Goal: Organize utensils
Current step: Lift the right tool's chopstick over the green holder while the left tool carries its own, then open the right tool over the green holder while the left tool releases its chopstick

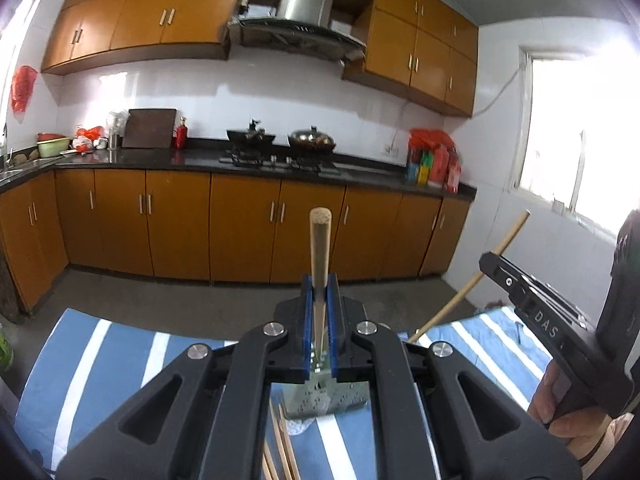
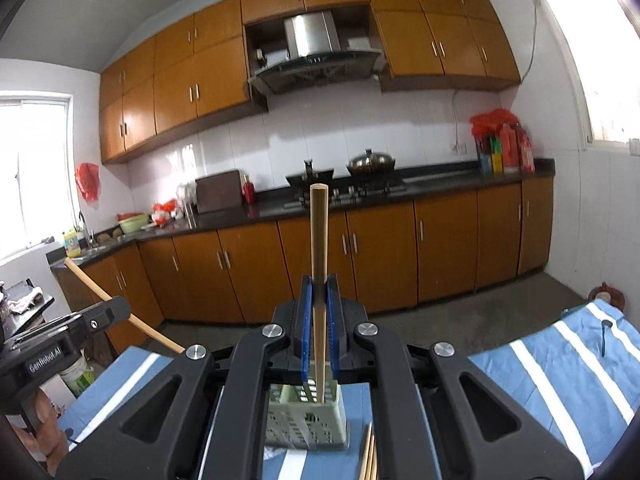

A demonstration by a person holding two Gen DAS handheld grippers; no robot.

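My left gripper's [image 1: 319,292] blue-padded fingers [image 1: 307,312] are clamped on a chopstick [image 1: 320,248] standing upright above the blue-and-white striped tablecloth [image 1: 100,356], and my right gripper [image 2: 319,292] is pinched the same way on a second chopstick [image 2: 319,248]. I see the perforated green utensil holder [image 2: 306,420] standing on the cloth just below both held sticks. Smallest, a few loose chopsticks [image 2: 370,456] lie on the cloth beside the holder.
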